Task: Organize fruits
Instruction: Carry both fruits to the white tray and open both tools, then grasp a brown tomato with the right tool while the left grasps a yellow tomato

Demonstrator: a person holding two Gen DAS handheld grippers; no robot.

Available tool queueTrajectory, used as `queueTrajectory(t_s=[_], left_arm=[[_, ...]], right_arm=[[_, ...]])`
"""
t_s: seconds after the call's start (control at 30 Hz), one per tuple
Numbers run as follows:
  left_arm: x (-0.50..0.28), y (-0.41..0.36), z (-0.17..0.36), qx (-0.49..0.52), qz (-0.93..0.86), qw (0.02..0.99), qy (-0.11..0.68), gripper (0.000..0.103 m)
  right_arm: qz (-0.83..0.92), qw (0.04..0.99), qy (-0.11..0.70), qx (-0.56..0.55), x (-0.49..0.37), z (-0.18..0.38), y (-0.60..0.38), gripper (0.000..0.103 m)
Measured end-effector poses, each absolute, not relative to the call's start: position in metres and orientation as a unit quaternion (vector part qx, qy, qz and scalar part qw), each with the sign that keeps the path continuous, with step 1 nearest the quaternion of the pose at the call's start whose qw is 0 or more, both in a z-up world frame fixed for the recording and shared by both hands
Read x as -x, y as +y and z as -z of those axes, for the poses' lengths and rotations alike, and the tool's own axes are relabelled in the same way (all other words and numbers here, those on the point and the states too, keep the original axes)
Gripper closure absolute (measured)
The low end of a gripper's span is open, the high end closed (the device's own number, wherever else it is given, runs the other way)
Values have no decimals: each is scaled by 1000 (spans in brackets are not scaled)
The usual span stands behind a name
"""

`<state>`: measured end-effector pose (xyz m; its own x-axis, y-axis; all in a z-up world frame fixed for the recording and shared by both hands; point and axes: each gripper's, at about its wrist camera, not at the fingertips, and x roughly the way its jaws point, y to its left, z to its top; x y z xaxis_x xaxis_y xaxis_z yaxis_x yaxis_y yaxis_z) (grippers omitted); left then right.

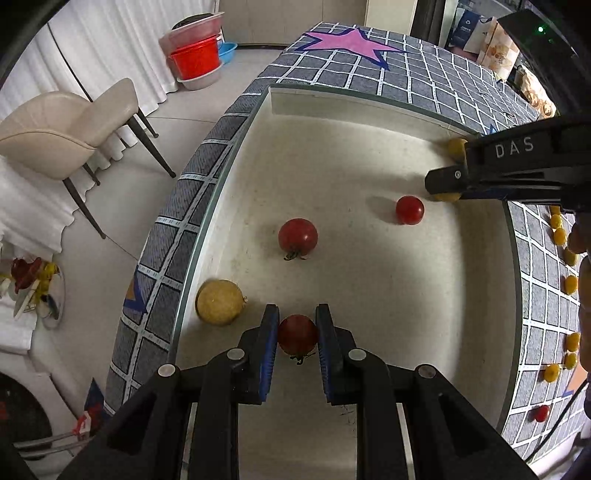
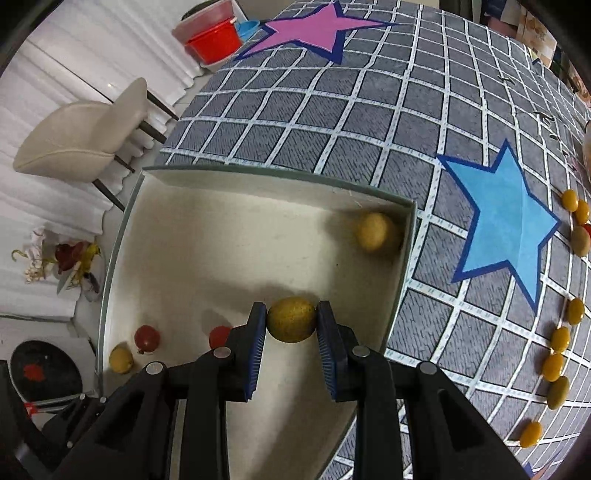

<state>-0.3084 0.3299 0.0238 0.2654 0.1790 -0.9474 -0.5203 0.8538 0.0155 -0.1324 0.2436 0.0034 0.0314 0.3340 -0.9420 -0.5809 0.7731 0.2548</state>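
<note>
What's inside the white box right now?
White box holds loose red tomatoes and yellow fruits. Left tool grips a red one, right tool a yellow one. Anything beneath the tools is hidden.

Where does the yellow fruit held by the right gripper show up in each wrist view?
Left wrist: yellow fruit at right edge, mostly hidden behind the right gripper.
Right wrist: lower centre, clamped between the blue pads.
Shared landmark: the pink star beyond the white tray.
</note>
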Motion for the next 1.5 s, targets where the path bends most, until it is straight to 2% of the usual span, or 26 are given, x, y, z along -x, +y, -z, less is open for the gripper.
queueTrajectory(t_s=[0.27,0.3,0.33,0.4,0.47,0.53,0.6,0.63,0.97,1.33,1.5], left_arm=[[304,328,-25,133,-230,778,570,80],[304,327,-26,126,-233,777,571,69],[303,326,-27,123,-232,780,569,47],[303,322,-31,116,-229,789,558,33],[302,316,-34,92,-234,792,556,33],[300,313,-33,91,-225,790,563,33],[299,311,-34,97,-213,789,568,33],[298,309,-36,95,-212,789,568,33],[278,264,-61,55,-156,810,563,33],[219,173,-78,42,-55,828,556,33],[192,135,-70,59,-30,824,563,33]], right_arm=[[-325,710,616,104,133,-1,253,73],[-325,710,616,104,132,-1,254,73],[-326,709,617,103,132,-2,252,72],[-331,705,620,97,132,-2,250,67],[-336,703,620,93,133,-5,249,58],[-342,704,616,88,135,-10,248,37],[-357,701,613,67,137,-17,244,24],[-361,703,609,60,137,-22,242,21],[-320,746,584,8,137,-68,158,21],[-178,781,599,0,112,-59,-11,21],[-153,788,596,8,88,-52,-56,21]])
